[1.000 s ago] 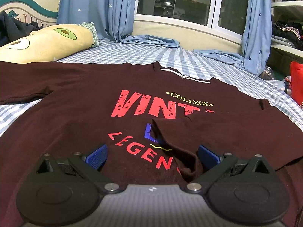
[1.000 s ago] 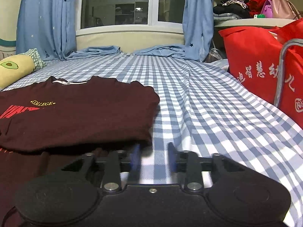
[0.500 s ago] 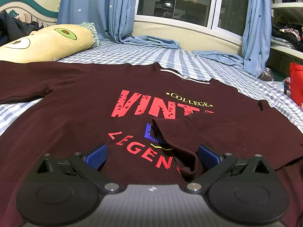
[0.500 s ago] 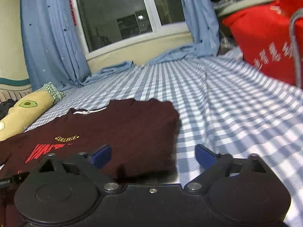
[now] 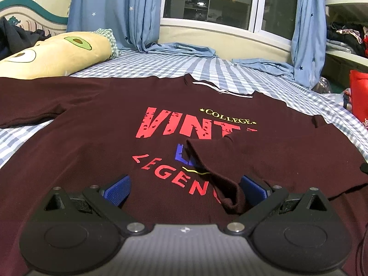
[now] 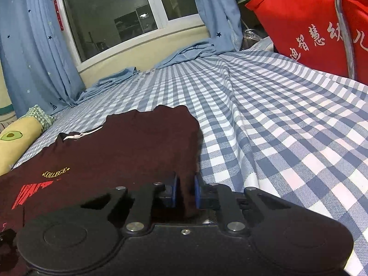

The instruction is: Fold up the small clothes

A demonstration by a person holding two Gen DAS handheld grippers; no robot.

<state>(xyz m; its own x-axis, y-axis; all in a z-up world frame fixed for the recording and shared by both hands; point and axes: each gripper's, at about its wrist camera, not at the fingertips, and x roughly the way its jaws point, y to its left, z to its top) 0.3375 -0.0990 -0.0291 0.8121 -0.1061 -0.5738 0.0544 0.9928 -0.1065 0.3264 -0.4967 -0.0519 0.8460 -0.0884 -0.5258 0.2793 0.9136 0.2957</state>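
While left tongs (image 5: 184, 188) gape, right tongs (image 6: 185, 193) pinch shirt (image 6: 128, 147).

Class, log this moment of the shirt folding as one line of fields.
left hand-held gripper: open over print | right hand-held gripper: shut on maroon T-shirt folded edge | right sleeve: folded inward
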